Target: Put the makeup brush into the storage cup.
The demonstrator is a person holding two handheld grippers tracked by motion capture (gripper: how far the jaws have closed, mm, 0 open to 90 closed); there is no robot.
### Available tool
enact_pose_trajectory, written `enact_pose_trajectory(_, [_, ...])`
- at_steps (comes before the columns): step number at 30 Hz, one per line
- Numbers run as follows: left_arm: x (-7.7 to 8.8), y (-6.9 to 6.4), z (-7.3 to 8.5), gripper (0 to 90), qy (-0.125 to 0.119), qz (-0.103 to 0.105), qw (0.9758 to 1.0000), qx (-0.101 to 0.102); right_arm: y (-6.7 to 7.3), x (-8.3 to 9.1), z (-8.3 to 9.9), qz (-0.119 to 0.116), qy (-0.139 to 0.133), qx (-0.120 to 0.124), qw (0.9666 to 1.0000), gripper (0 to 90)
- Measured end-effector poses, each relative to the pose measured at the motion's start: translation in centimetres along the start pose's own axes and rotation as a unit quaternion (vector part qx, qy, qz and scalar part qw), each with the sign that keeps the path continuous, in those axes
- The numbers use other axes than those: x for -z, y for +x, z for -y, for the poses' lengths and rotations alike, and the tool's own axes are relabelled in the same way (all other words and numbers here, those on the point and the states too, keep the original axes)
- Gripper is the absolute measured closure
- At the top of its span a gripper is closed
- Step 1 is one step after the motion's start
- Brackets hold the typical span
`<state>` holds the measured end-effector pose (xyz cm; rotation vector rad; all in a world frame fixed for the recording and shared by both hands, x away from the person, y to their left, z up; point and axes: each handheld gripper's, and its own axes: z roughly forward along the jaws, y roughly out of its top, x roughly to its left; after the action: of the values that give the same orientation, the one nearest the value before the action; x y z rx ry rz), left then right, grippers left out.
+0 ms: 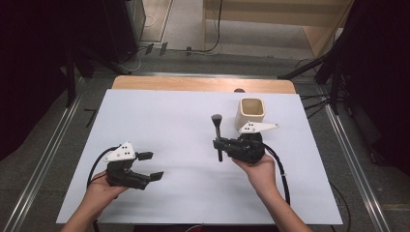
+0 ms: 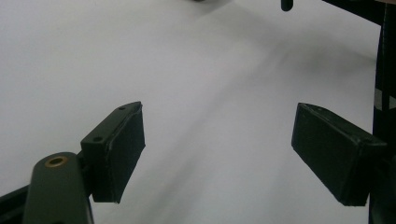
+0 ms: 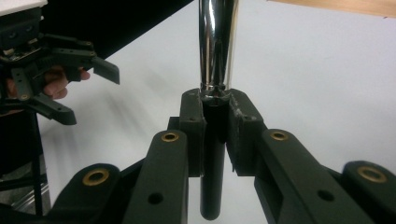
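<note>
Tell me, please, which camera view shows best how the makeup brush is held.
The right gripper view: the right gripper is shut on the makeup brush where its black handle meets the chrome ferrule. The high view shows the whole brush, bristles pointing away from the person, but small. The left gripper view catches just a dark tip at its top edge.

High view overhead facing forward, gripper views close, sharing white table (image 1: pixel 169 125).
</note>
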<state>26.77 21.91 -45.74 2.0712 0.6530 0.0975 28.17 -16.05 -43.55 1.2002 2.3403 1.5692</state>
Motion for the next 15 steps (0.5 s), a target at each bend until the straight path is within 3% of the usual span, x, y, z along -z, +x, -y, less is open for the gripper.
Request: enact_pose_trajectory(15, [0.1, 0.1, 0.0, 17.8, -0.005, -0.002, 1.0, 0.003, -1.5, 0.8, -1.4, 0.02, -0.013, -0.004, 0.9997, 79.4])
